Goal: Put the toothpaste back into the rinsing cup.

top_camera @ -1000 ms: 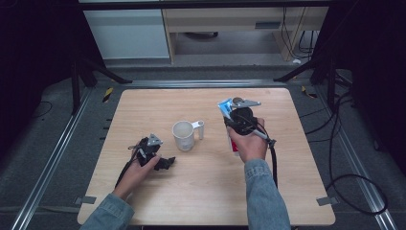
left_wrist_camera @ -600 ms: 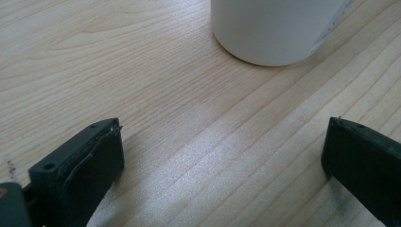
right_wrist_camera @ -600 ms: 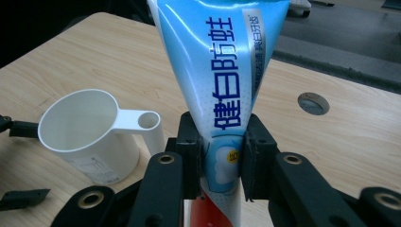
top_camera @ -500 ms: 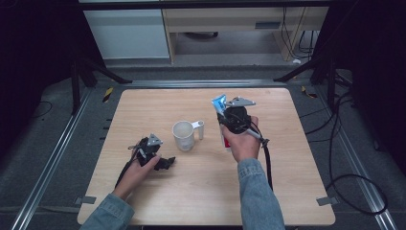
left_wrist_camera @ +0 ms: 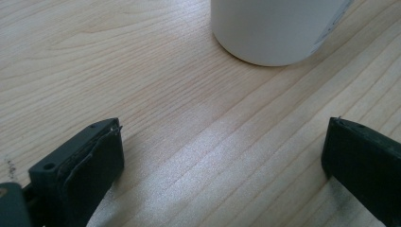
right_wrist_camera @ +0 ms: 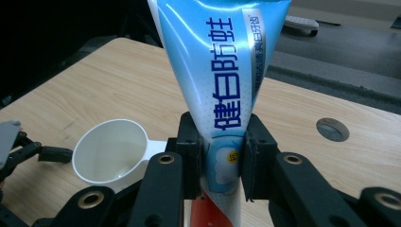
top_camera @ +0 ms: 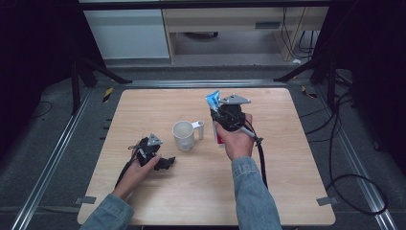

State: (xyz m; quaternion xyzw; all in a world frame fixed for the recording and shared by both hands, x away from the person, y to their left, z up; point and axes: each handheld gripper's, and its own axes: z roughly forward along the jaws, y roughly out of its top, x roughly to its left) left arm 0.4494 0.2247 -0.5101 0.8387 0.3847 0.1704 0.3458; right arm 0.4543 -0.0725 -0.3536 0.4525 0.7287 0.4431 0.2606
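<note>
Toothpaste tube (right_wrist_camera: pixel 222 90) clamped upright in right gripper (right_wrist_camera: pixel 222 161) beside white cup (top_camera: pixel 184 135) (left gripper (left_wrist_camera: pixel 222 151) spread, empty)

My right gripper (top_camera: pixel 221 109) hangs above the desk (top_camera: pixel 297 191), just right of the white mug (top_camera: pixel 184 135), with my jaws clamped on a toothpaste tube (top_camera: pixel 212 99). The tube's blue crimped end pokes up past the grey plate and its red end shows below my hand. The mug stands upright, handle turned toward that gripper. My left gripper (top_camera: pixel 165 163) rests low on the desk, near the mug's left front.
</note>
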